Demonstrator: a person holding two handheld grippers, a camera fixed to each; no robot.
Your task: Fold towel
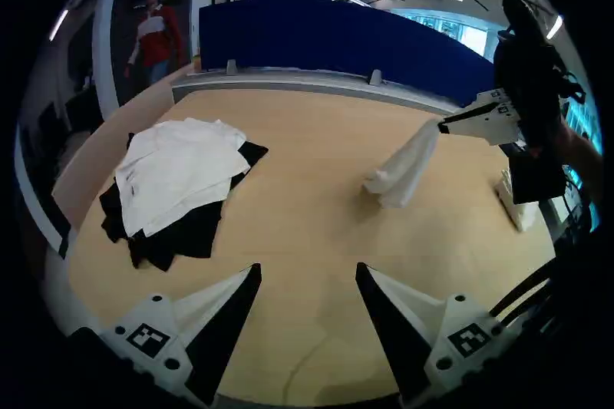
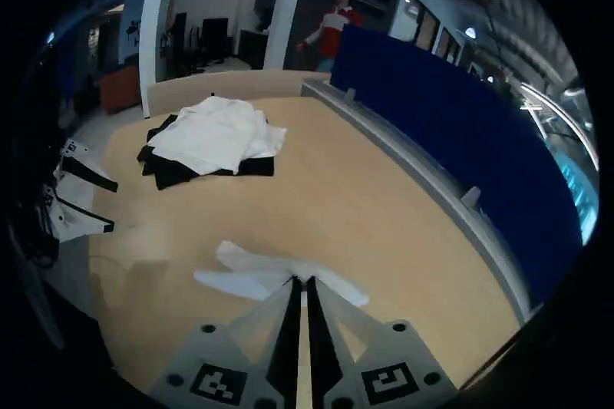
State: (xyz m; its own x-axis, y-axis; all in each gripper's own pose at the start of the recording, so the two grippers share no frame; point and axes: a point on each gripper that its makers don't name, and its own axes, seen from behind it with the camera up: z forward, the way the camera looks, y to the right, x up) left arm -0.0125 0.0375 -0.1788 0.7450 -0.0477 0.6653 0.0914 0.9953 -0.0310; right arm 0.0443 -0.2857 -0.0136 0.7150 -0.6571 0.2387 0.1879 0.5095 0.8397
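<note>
Pinching white towel's [image 1: 399,167] top end with right gripper [image 2: 301,282], draped down to counter [image 1: 307,140]. Holding left gripper [image 1: 307,267] spread (fingers [image 1: 230,309] well apart) over counter.

Left hand-held gripper [image 1: 307,275] open, right hand-held gripper [image 2: 302,284] pinched closed.

In the left gripper view, the left hand-held gripper pointed forward and downward, its two fingers spread wide with nothing between them. The right hand-held gripper had its fingers pressed almost together on a fold of the towel [image 2: 249,277]. In the left gripper view it was held raised at the right, tips aimed leftward, with the person's forearm [image 1: 579,152] behind it.
</note>
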